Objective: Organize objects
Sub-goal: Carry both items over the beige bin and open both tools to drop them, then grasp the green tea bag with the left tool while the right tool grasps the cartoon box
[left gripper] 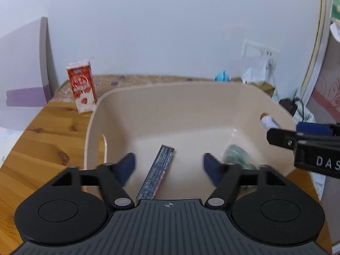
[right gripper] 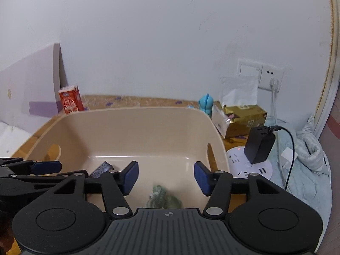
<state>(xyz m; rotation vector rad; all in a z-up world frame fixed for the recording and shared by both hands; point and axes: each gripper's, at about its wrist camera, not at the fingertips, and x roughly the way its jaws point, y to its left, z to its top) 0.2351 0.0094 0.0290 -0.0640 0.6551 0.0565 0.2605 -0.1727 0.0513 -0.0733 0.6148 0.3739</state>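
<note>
The wide beige plastic bin (left gripper: 170, 106) with cut-out handles sits on the wooden desk (left gripper: 42, 131), and it serves as the landmark here. Inside it, on the pale floor, lies a long flat dark-blue printed packet (left gripper: 158, 173), running lengthwise toward the camera, and to the right of that packet a blurred greenish crumpled bundle (left gripper: 235, 156); the right wrist view shows the same bundle (right gripper: 163, 197) low in the bin and one end of the packet (right gripper: 102, 169) at the bin's left side. The left tool (left gripper: 169, 163) hovers over the near edge of the bin with its blue-padded fingers spread wide and nothing between them. The right tool (right gripper: 166, 177) is likewise wide apart and empty above the bin's near-right part; from the left view it (left gripper: 297, 136) reaches in over the bin's right rim, where a small whitish cylinder (left gripper: 268, 121) shows just beyond its tip, though whether they touch I cannot tell. Behind the bin's left corner stands a red-and-white drink carton (left gripper: 81, 87), upright. Behind its right corner are a small blue figurine (right gripper: 205, 104) and a gold tissue pack (right gripper: 242, 119). Right of the bin, a white round power strip (right gripper: 250, 165) carries a black charger (right gripper: 259, 144), against a plain white wall (right gripper: 170, 42).
</note>
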